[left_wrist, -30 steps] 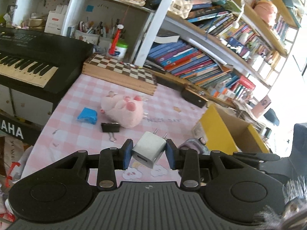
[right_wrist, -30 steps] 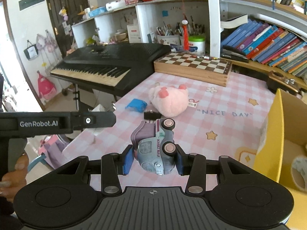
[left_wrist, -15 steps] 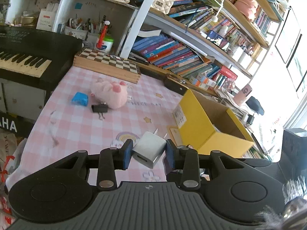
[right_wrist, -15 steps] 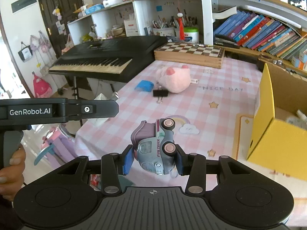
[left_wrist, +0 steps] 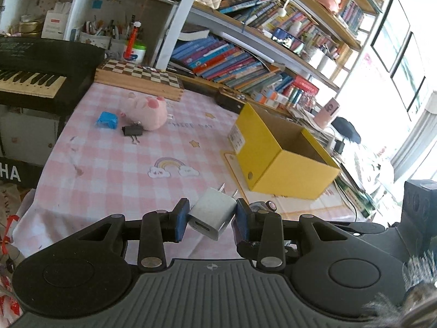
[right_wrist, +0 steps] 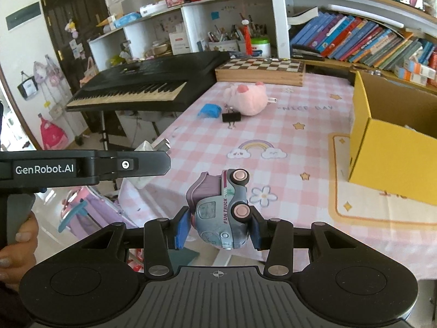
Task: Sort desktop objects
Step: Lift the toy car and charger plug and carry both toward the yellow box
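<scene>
a home study or playroom

crammed bookshelves (left_wrist: 240, 63), a keyboard (right_wrist: 147, 87) (black, on a stand), a chessboard box (right_wrist: 259, 69) and a pink checked tablecloth (right_wrist: 273, 136) with a plush toy (right_wrist: 245, 98).

My left gripper (left_wrist: 212, 220) holds a white charger (left_wrist: 212, 213) between its blue pads (left_wrist: 182, 220), prongs pointing away and tilted. Ahead I see the pink checked table (left_wrist: 114, 164). On it, far left, lie a pink plush (left_wrist: 146, 110), a black clip (left_wrist: 132, 130) and a blue toy (left_wrist: 106, 120). The open yellow box (left_wrist: 281, 154) stands at the right.
</scene>
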Motion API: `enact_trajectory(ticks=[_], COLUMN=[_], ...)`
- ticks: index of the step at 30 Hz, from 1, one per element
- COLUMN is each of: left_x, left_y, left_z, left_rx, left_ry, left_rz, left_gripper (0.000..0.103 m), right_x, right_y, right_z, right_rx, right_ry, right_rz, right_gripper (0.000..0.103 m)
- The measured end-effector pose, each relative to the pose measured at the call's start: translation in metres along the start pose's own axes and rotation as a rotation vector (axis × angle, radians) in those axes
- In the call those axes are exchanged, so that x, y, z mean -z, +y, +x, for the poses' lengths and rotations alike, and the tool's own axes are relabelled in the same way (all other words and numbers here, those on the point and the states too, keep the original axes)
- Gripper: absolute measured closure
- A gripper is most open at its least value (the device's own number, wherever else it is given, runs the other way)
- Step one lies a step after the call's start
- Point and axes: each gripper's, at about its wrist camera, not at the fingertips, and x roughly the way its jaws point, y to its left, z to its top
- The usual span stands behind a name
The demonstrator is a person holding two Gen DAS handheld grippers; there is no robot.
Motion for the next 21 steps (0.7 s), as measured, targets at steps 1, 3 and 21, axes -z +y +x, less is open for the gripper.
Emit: enact_trajectory(ticks=[1, 3, 21], left_x=[0.002, 0.006, 0.019], left_y=[-0.001, -0.004, -0.047], left_z=[-0.001, -0.003, 0.019], left_rx=[0.004, 0.013, 0.191], left_ry=[0.006, 0.019, 0.134], left_rz=[0.007, 0.021, 0.157], left_gripper=[0.069, 0.069, 0.069], right_x=[0.003, 0.010, 0.049], right_y=[0.001, 0.002, -0.018], right_z=[-0.003, -0.007, -0.047], right_rx=[0.005, 0.018, 0.181], right_ry=[-0.001, 0.001, -0.018], right_rz=[0.007, 0.024, 0.200], right_gripper=[0.060, 0.060, 0.060])
